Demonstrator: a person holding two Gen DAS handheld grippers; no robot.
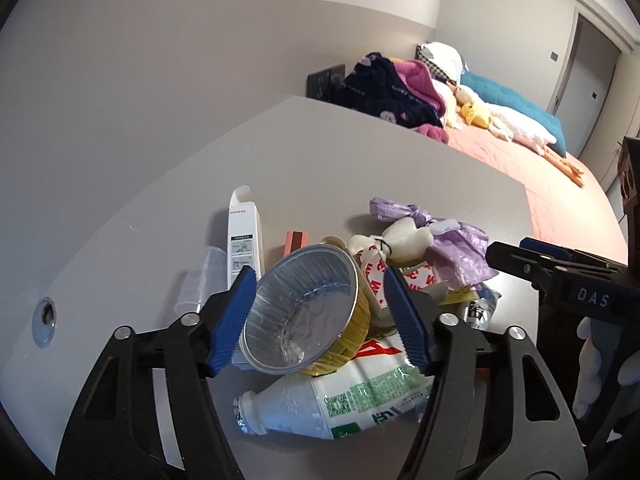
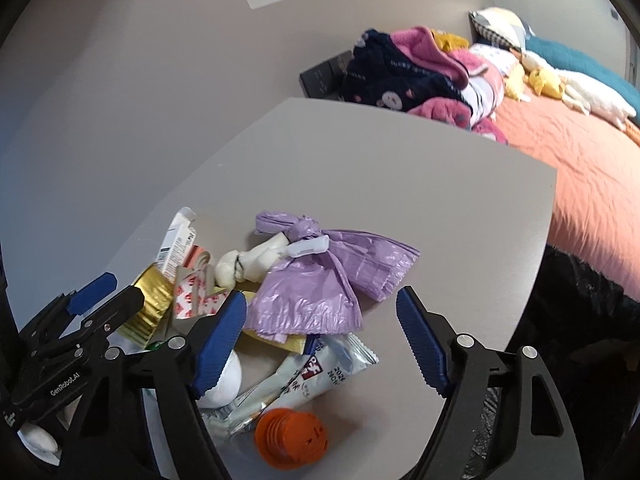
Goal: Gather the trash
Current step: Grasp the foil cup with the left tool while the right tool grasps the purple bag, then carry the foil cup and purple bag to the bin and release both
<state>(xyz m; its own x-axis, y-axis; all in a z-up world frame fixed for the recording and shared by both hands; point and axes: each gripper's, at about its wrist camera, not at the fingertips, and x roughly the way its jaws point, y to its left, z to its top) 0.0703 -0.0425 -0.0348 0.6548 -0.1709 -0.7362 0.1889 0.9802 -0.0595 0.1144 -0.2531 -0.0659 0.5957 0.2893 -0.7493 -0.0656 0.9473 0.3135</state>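
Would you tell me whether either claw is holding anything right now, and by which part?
Nothing is held: the left claw straddles the foil cup unclamped; the right claw is open.

Bed (image 1: 560, 200); clothes (image 2: 420, 76); pillows (image 1: 440, 56)

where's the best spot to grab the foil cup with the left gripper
Across its rim, from the open mouth side. The foil cup lies tipped toward the left gripper, whose jaws already stand either side of it. The thin wall would probably crumple, so close gently.
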